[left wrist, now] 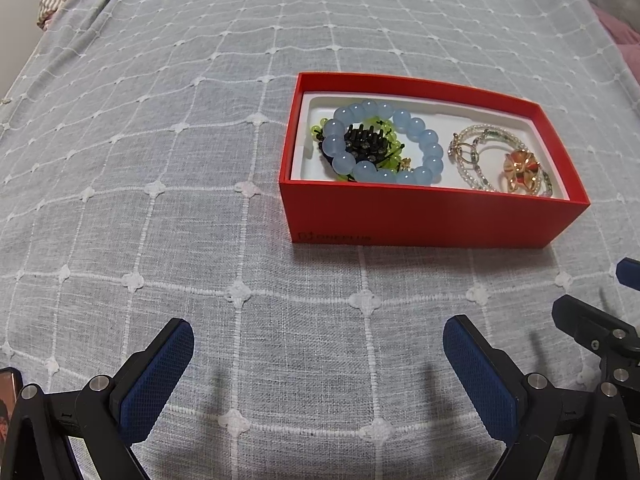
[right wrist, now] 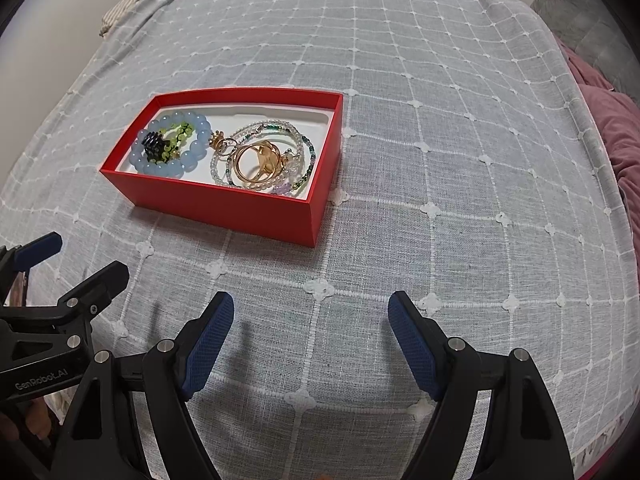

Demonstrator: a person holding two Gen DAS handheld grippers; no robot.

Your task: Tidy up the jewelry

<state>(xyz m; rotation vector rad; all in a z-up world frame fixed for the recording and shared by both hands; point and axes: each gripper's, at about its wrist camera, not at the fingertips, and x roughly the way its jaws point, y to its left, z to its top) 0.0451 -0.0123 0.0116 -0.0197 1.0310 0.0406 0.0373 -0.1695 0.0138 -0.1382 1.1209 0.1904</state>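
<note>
Both hand-held grippers, left (left wrist: 318, 344) and right (right wrist: 311, 316), hover spread and empty over the bed (left wrist: 200, 160), near the red box (left wrist: 420, 216) where bracelets (left wrist: 384, 140) lie tangled; snagging one could drag others out.

Box logo (left wrist: 335, 238) too faint, perhaps lettering.

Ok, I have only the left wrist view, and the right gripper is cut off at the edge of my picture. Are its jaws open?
Observer: Yes. The right gripper has its jaws wide apart, with only the bedspread between them.
Operator: Is anything hidden from me behind the near wall of the red box?
Observer: Yes. A small purple bead lies just inside that wall of the red box.
</note>
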